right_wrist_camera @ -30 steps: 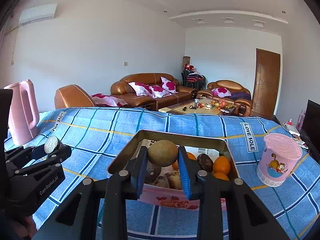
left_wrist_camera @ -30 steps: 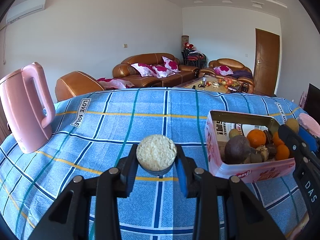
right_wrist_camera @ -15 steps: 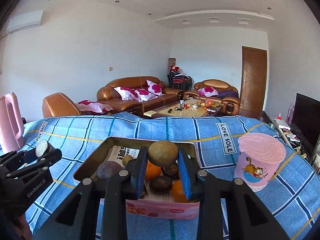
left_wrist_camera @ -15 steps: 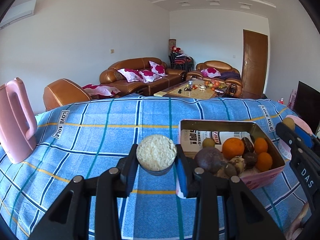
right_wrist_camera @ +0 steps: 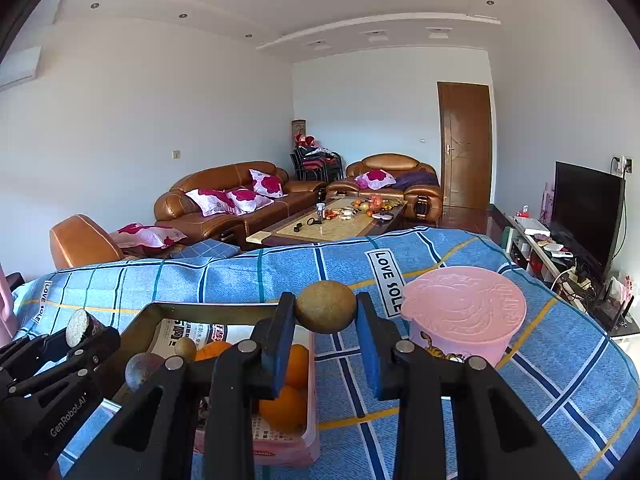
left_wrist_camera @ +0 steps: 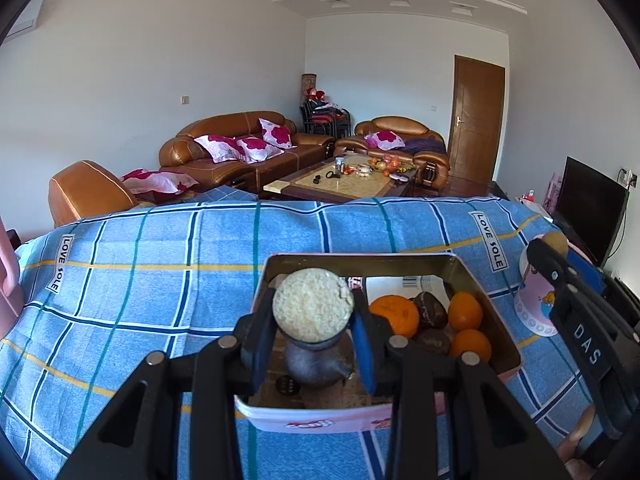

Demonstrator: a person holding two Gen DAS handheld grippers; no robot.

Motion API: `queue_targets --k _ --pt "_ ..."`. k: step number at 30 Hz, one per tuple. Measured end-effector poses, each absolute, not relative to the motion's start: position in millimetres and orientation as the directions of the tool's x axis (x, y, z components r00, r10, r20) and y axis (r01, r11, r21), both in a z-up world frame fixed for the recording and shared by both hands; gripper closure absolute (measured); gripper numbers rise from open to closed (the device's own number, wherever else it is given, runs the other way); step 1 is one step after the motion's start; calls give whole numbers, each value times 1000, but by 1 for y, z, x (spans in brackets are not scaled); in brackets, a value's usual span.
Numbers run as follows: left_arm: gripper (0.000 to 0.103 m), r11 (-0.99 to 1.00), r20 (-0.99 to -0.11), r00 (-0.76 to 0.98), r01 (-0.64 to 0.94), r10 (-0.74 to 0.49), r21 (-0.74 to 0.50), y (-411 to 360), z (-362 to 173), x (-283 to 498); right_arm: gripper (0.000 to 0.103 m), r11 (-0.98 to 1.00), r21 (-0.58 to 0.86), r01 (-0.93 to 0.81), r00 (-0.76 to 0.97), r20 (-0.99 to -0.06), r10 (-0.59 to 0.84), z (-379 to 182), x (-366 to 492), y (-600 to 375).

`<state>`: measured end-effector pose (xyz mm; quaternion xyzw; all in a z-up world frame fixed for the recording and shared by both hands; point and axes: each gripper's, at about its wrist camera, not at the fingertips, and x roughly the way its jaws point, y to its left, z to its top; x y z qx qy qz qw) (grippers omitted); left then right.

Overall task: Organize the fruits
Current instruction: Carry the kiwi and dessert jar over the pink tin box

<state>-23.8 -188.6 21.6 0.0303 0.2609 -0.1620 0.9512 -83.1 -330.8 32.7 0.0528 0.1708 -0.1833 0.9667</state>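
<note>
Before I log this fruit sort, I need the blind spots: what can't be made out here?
- Box floor, left wrist view: the left tool and its pale-topped dark piece cover the near part.
- Box contents, right wrist view: the right tool hides most of them.
- Round brown fruit: kind unclear.
- Pink tub: lid on, contents unseen.
- Pink object, left edge: cut off.

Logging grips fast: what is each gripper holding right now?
Left gripper: shut on round dark fruit with pale cut face.
Right gripper: shut on round brownish-green fruit.
</note>
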Motion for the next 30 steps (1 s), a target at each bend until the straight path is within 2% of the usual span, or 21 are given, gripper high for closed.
queue_targets --k 18,30 --pt "66 944 -546 781 323 -302 -61 -204 8 17 70 927 -70 369 846 -386 -366 23 -36 -328" --pt "66 944 -593 743 316 -309 -96 -206 -2 37 70 957 -55 286 839 -467 -278 16 -6 -323"
